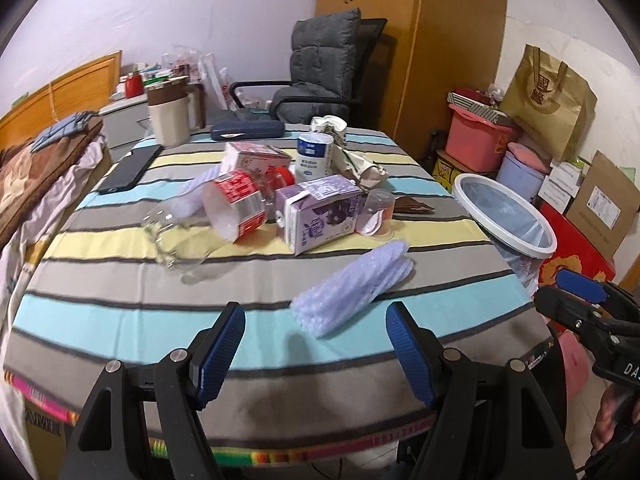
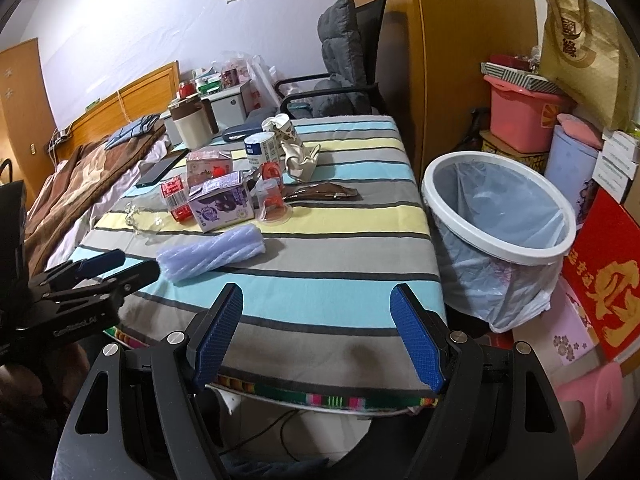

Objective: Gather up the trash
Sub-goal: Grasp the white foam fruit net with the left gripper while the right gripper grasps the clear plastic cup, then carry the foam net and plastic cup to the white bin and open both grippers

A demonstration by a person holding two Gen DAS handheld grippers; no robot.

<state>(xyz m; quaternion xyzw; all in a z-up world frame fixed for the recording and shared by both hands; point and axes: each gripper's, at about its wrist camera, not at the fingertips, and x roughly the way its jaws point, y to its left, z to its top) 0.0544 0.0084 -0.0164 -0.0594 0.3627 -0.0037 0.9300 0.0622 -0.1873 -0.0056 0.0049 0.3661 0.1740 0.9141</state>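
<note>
Trash lies on the striped table (image 1: 120,312): a roll of bubble wrap (image 1: 352,286) nearest me, a purple carton (image 1: 320,216), a clear bottle with a red label (image 1: 236,204), a small clear cup (image 1: 376,212), a pink carton (image 1: 252,158), a white can (image 1: 314,152), crumpled paper cups (image 1: 348,152) and a brown wrapper (image 1: 412,206). A white-rimmed bin with a plastic liner (image 2: 500,216) stands right of the table. My left gripper (image 1: 316,350) is open and empty, just short of the bubble wrap. My right gripper (image 2: 316,332) is open and empty over the table's near edge.
A black phone (image 1: 128,170), a dark case (image 1: 248,130) and a beige jug (image 1: 168,114) sit at the table's far side. A grey chair (image 1: 320,68) stands behind. A bed (image 1: 36,168) is on the left. Boxes, bags and pink tubs (image 2: 520,116) crowd the right.
</note>
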